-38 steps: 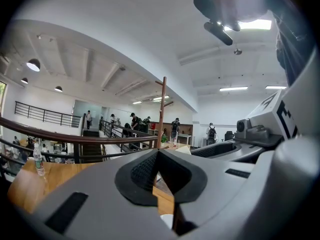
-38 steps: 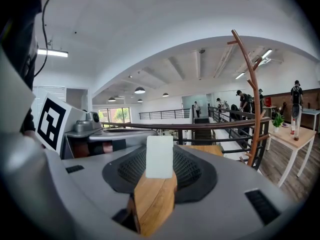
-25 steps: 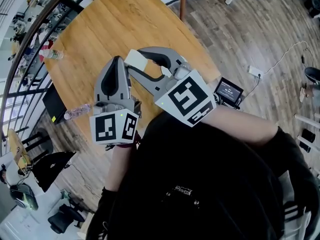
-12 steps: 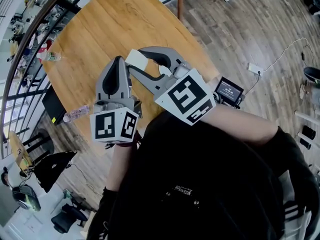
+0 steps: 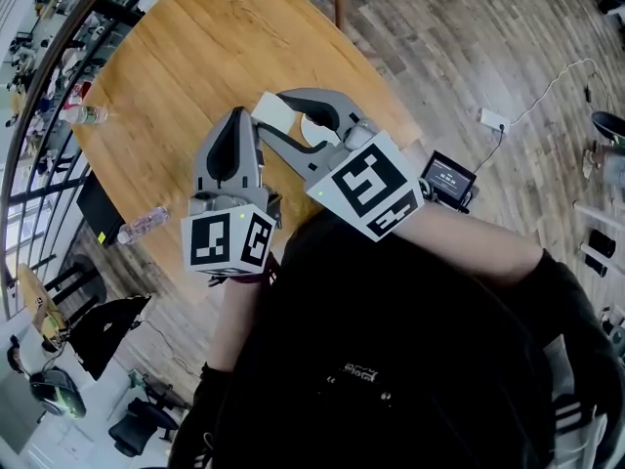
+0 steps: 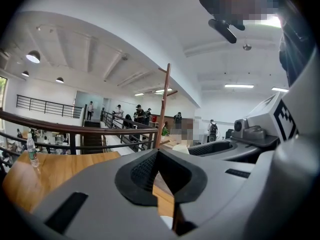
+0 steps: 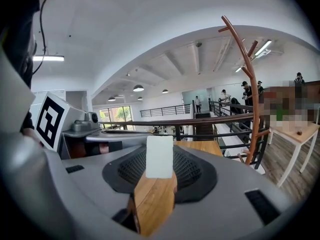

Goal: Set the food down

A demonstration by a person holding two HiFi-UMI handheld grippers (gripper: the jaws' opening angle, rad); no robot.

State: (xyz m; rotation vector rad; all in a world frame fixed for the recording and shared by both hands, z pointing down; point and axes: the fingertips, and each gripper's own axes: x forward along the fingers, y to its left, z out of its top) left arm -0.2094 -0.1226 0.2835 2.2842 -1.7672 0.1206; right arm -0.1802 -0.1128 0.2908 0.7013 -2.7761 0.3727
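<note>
The food is a pale, flat rectangular block (image 5: 268,111), gripped by its end in my right gripper (image 5: 283,115), which is shut on it above the round wooden table (image 5: 186,57). In the right gripper view the block (image 7: 159,156) stands upright between the dark pads (image 7: 192,171) of that gripper (image 7: 160,170). My left gripper (image 5: 234,121) hovers just left of the right one, its tips together with nothing in them. In the left gripper view its jaw tips (image 6: 157,151) meet, and the table shows through the gap below them.
A plastic bottle (image 5: 144,225) lies near the table's left front edge and another bottle (image 5: 83,114) stands further left. A small white thing (image 5: 314,130) shows on the table under the right jaws. A black device with a screen (image 5: 447,179) sits on the plank floor at right. A railing (image 5: 39,86) curves behind the table.
Both grippers keep nearly the same pose, drifting only slightly farther over the table. The block stays gripped in the right gripper.
</note>
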